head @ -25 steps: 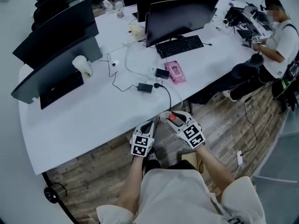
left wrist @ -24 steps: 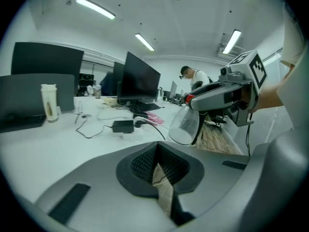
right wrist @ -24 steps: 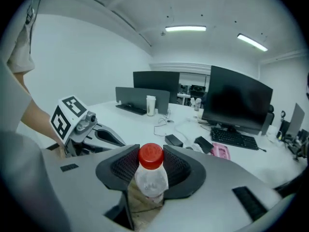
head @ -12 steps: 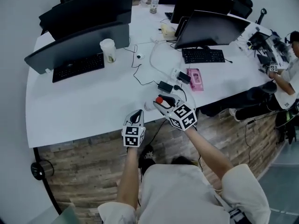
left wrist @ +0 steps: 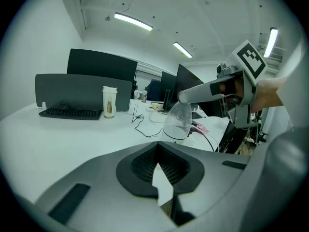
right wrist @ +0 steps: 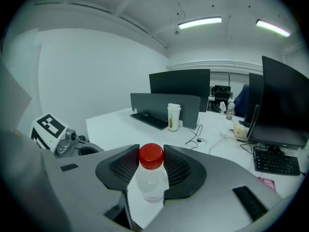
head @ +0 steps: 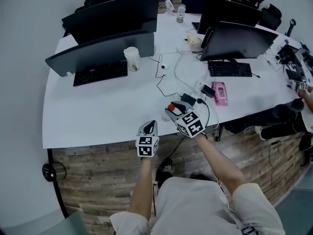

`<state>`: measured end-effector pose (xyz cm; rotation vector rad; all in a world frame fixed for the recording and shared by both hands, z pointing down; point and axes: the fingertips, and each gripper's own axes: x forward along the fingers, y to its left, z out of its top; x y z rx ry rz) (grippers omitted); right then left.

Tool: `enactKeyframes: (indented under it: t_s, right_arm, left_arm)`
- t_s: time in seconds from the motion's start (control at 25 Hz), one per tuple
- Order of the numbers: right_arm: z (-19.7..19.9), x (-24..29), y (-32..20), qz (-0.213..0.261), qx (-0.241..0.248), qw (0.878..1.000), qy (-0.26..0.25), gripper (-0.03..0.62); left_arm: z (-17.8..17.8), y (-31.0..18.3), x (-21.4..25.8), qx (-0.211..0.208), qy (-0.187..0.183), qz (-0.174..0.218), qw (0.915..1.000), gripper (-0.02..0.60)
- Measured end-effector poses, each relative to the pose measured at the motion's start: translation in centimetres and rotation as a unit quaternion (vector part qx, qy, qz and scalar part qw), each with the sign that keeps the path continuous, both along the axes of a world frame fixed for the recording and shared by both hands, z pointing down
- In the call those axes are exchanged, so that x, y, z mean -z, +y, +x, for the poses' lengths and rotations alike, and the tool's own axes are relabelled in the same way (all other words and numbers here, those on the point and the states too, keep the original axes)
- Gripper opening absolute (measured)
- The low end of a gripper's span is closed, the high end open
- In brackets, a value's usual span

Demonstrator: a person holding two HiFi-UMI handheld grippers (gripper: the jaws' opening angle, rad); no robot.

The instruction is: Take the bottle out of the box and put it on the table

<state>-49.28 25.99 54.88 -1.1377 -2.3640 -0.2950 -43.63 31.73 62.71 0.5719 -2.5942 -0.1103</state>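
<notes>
- My right gripper [head: 172, 110]: fingers pinching the red-capped bottle [right wrist: 150, 178], upright over the table [head: 98, 114] edge.
- My left gripper [head: 150, 125]: fingers pressed together, empty, alongside.

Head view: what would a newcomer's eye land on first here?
The red-capped clear bottle, clamped in the right hand-held gripper over the near edge of the white desk. Next, the left hand-held gripper beside it, jaws together and empty, and the dark monitors behind.
</notes>
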Motion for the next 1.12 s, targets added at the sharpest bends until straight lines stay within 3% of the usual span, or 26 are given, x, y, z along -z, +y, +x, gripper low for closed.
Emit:
enactKeyframes:
  t_s: [0.08,0.16,0.32,0.48,0.72,1.12]
  right_arm:
    - [-0.7,0.3,-0.1,-0.008,-0.009,1.000,-0.003,0.194]
    - [-1.1,0.7,0.1,-0.022,-0.017,1.000,-0.002,0.253]
    - [0.1,2.0,-0.9,-0.054,-0.035,0.998,-0.004,0.258]
    - [2.4,2.5,-3.5,-0.084,-0.057,0.995,-0.005,0.258]
    - [9.3,0.7,-8.6,-0.096,-0.096,0.991,0.004,0.258]
    - [21.2,-1.6,-12.8,-0.137,-0.132,0.981,0.041,0.242]
  left_arm:
    - [0.0,-0.4,0.1,0.002,0.004,-0.002,1.0000,0.014]
    - [0.2,-1.0,0.4,-0.003,0.004,-0.003,1.0000,0.014]
    - [2.1,-1.9,1.3,-0.009,0.006,0.003,0.9999,0.014]
    - [3.0,-1.9,1.7,0.020,0.006,-0.006,0.9998,0.014]
    - [7.4,-2.6,3.0,0.079,-0.003,0.011,0.9968,0.015]
    - [15.6,-7.0,5.3,0.084,-0.025,0.008,0.9961,0.015]
